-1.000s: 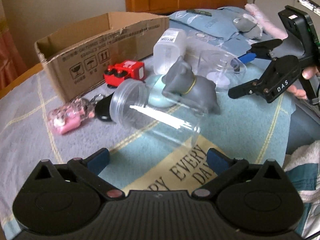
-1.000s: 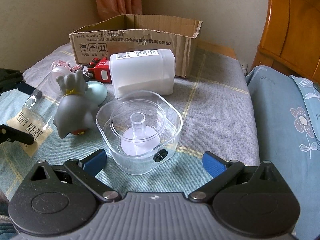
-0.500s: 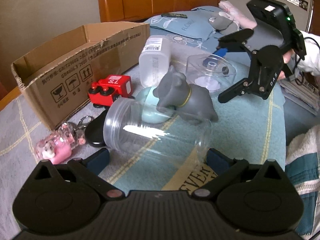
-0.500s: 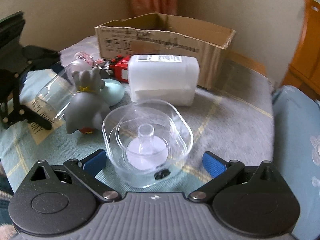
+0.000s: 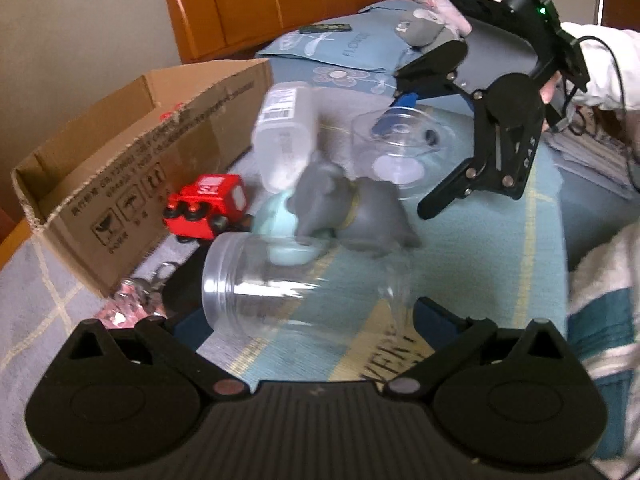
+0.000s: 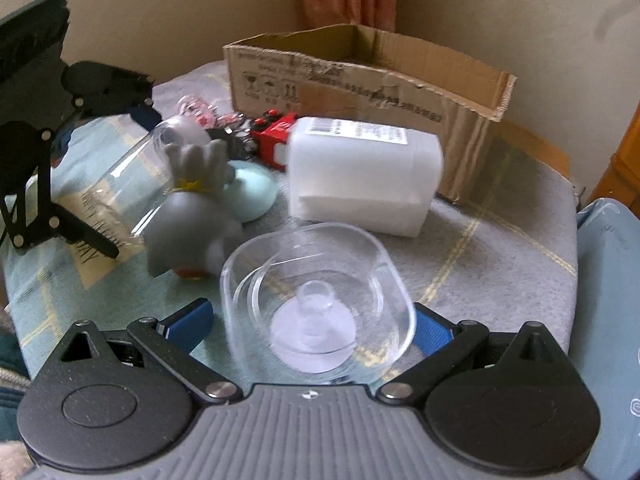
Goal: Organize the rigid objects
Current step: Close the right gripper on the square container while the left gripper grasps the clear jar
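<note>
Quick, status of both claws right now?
Left claw: open, straddling the clear jar, not gripping.
Right claw: open around the clear container, not clamped.

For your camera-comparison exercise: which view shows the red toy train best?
The left wrist view: the red toy train shows its whole side, wheels included, beside the cardboard box. The right wrist view catches only a part behind the white container.

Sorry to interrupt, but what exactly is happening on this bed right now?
A person is tidying small items with two handheld grippers. The left gripper, open, straddles a clear jar lying on its side. The right gripper, also open, brackets a clear square container. The cardboard box behind appears empty so far.
</note>
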`<move>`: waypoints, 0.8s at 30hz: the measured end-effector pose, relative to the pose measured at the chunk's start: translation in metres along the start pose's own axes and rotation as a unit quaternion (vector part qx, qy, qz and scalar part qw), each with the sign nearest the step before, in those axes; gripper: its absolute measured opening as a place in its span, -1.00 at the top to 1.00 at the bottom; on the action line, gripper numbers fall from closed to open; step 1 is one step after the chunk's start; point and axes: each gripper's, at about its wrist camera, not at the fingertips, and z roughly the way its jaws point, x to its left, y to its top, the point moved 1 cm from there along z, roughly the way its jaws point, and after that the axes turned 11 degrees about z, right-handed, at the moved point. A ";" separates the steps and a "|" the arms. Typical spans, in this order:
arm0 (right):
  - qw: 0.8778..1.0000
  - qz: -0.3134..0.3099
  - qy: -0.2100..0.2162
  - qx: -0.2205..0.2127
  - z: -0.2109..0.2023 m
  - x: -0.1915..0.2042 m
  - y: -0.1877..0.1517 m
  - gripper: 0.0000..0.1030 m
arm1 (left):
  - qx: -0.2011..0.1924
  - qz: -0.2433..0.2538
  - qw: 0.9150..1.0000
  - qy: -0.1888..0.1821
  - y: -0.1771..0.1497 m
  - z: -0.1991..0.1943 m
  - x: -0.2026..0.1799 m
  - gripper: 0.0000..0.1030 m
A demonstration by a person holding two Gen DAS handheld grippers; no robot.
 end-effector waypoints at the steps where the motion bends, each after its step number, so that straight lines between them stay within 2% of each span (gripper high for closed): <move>1: 1.000 -0.003 0.002 0.005 -0.001 0.002 -0.001 -1.00 | 0.000 0.003 1.000 -0.007 0.000 -0.002 -0.001 -0.99; 6: 1.000 -0.014 -0.003 0.020 -0.005 0.010 -0.001 -1.00 | -0.010 -0.010 1.000 0.005 0.005 -0.004 -0.001 -0.99; 9: 0.999 -0.022 -0.017 0.015 -0.003 0.012 0.003 -1.00 | -0.015 -0.011 1.000 0.012 0.010 -0.003 -0.002 -0.98; 14: 0.999 -0.030 -0.018 0.008 -0.005 0.015 0.009 -0.99 | -0.015 -0.024 0.999 0.019 0.012 -0.002 -0.003 -0.98; 22: 0.999 -0.023 -0.027 0.009 -0.006 0.011 0.008 -0.62 | -0.015 -0.054 0.998 0.030 0.012 -0.004 0.001 -0.93; 24: 0.999 -0.018 -0.028 0.011 -0.008 0.009 0.007 -0.61 | -0.015 -0.063 0.997 0.031 0.011 -0.007 0.002 -0.87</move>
